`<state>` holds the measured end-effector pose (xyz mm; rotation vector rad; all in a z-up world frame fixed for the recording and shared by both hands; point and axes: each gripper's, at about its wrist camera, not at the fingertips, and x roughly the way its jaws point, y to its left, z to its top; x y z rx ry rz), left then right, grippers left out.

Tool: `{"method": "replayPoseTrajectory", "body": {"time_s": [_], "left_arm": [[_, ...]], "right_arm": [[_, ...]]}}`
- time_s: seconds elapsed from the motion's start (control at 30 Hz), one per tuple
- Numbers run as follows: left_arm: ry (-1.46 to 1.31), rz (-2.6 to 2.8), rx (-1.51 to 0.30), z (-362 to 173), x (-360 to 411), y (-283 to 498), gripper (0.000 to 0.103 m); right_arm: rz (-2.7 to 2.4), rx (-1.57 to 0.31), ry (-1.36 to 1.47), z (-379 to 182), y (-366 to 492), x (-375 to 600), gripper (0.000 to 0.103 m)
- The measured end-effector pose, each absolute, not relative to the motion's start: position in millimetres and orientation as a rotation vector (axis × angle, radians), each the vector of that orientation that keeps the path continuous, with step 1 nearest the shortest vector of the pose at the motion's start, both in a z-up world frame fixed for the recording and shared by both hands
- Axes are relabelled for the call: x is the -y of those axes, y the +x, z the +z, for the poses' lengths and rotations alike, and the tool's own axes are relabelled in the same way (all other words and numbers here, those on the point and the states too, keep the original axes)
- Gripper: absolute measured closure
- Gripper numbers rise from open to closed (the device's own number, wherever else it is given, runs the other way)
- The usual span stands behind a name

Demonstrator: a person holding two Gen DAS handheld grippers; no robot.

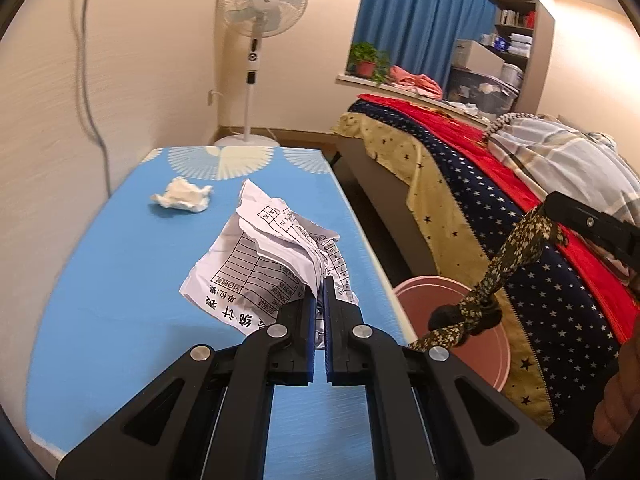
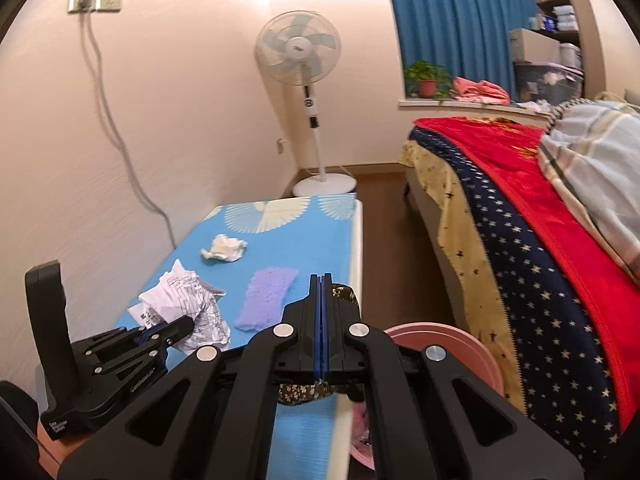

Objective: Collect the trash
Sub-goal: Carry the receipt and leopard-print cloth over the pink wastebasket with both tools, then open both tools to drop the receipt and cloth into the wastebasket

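the surface (image 2: 304,240) in front of me is a long narrow top under a bright blue cover, with pale fan-shaped prints across its far end, set close along the wall. on it, toward the far end, lies a crumpled white tissue (image 2: 224,249). nearer to me and closer to the bed-side edge lies a flat lilac sponge cloth (image 2: 264,294), well apart from the tissue. a crumpled printed paper sheet (image 1: 276,256) sits over the near part of the cover, pinched in my left gripper (image 1: 319,316); i cannot tell whether it touches the cover. beside the surface, on the brown floor (image 2: 384,216), stands a pink bin (image 2: 444,344).
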<state>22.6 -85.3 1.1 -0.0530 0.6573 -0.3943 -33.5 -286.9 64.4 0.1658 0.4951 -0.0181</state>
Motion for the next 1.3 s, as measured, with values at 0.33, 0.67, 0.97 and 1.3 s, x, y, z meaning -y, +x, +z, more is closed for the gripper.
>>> {"method": "replayPoseTrajectory", "body": {"time_s": [0.33,0.67,0.97,1.3], "left_arm": [[-0.032,-0.510,-0.663,-9,134,24,0.100],[0.015,-0.629,-0.695,-30,195,30,0.100],[0.052,-0.683,-0.721,-48,231,35,0.100],[0.074,-0.709,-0.752,-59,248,41,0.085]], "right_arm": [[-0.159,-0.494,0.187,61,-40,327,0.103],[-0.255,-0.532,0.203,47,-38,356,0.103],[-0.324,-0.557,0.217,36,-35,375,0.103],[-0.375,-0.603,0.224,25,-29,385,0.096]]}}
